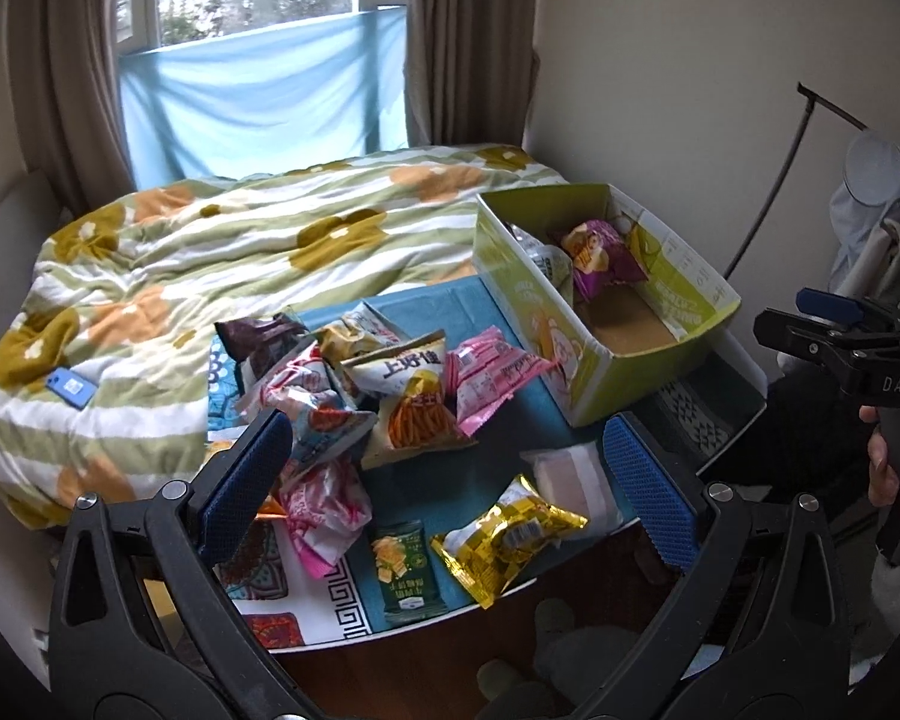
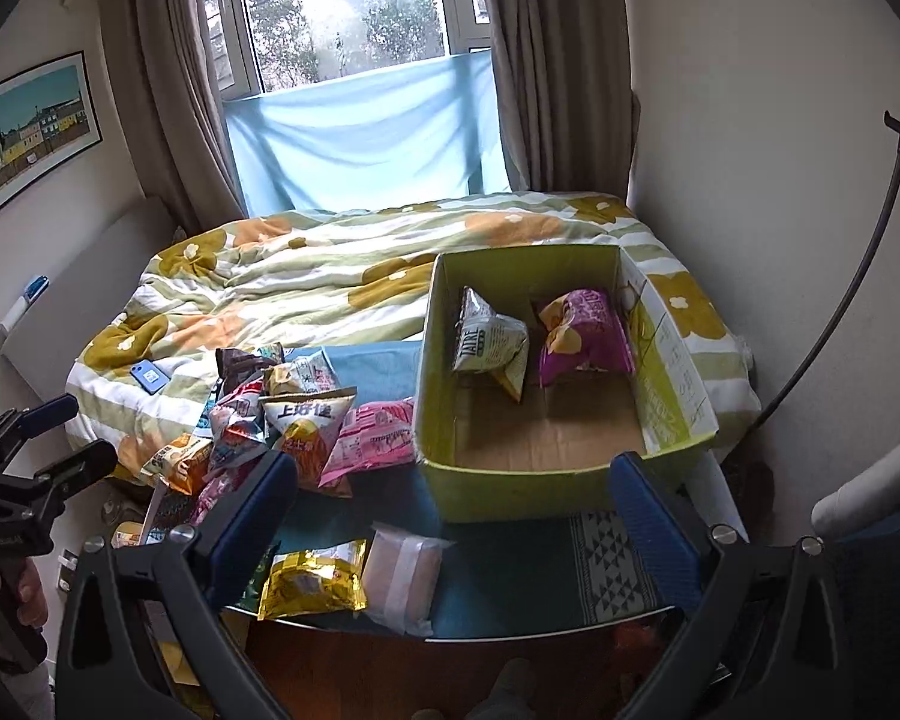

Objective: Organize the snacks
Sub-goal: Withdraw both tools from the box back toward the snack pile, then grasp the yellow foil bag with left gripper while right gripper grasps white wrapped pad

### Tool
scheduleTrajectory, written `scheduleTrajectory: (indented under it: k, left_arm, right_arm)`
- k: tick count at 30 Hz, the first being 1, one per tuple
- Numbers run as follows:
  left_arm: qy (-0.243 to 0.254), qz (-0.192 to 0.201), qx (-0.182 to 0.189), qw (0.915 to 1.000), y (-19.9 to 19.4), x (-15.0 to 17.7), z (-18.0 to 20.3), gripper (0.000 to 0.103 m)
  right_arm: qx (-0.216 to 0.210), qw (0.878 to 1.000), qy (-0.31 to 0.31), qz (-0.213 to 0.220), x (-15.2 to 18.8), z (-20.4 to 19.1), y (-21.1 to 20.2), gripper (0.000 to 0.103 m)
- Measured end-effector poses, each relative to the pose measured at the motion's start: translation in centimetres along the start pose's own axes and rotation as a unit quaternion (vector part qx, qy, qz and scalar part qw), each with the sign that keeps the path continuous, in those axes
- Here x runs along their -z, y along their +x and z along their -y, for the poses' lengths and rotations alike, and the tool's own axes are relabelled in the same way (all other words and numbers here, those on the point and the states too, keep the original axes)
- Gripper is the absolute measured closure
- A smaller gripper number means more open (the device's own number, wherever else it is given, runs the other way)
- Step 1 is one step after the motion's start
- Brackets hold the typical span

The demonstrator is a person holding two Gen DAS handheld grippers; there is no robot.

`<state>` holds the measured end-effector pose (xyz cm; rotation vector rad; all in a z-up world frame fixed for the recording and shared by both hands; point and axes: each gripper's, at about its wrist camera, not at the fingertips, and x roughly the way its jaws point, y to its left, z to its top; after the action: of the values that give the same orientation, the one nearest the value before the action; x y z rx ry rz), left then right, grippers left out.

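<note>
A green cardboard box [image 2: 510,489] stands on the right of a small table [image 2: 510,594]; it also shows in the left wrist view [image 1: 576,354]. It holds a purple snack bag [image 2: 585,339] and a white-grey bag [image 2: 489,345]. A pile of snack bags [image 1: 354,384] lies to its left, with a gold bag [image 1: 504,537], a green packet [image 1: 402,564] and a pale pink pack [image 2: 402,570] near the front edge. My left gripper [image 1: 450,480] is open and empty above the pile. My right gripper [image 2: 456,516] is open and empty before the box.
A bed with a flowered duvet [image 1: 240,252] lies behind the table, a blue phone [image 1: 71,387] on it. A curtained window [image 2: 354,18] is at the back. A wall [image 2: 750,120] and a black curved rod [image 2: 858,276] are at the right.
</note>
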<state>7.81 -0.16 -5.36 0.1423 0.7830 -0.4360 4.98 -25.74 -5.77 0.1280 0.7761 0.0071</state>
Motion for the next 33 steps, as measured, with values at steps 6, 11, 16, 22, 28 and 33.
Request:
scheduleTrajectory:
  k: [6, 11, 16, 22, 28, 33]
  left_arm:
    - [0.072, -0.055, 0.048, 0.9947, 4.3, 2.3, 2.0, 0.001]
    - [0.119, -0.110, 0.080, 0.9837, 9.2, 5.3, 3.0, 0.001]
    - [0.135, -0.154, 0.095, 0.9742, 14.1, 8.0, 3.2, 0.001]
    - [0.141, -0.189, 0.097, 0.9669, 18.2, 10.3, 2.7, 0.008]
    - [0.139, -0.216, 0.114, 0.9596, 20.5, 11.7, 2.8, 0.023]
    - [0.130, -0.214, 0.125, 0.9600, 20.9, 12.0, 2.8, 0.029]
  right_arm:
    - [-0.011, 1.000, 0.007, -0.022, 2.6, -0.9, 2.0, 0.000]
    - [-0.018, 0.998, 0.015, -0.052, 4.9, -1.3, 4.9, 0.000]
    - [-0.011, 0.996, 0.025, -0.085, 7.4, -1.3, 8.5, 0.000]
    - [-0.007, 0.991, 0.042, -0.126, 9.6, -1.3, 12.7, 0.000]
    - [-0.009, 0.988, 0.048, -0.147, 10.5, -1.9, 15.4, 0.000]
    - [-0.003, 0.987, 0.048, -0.156, 10.9, -2.3, 16.8, 0.000]
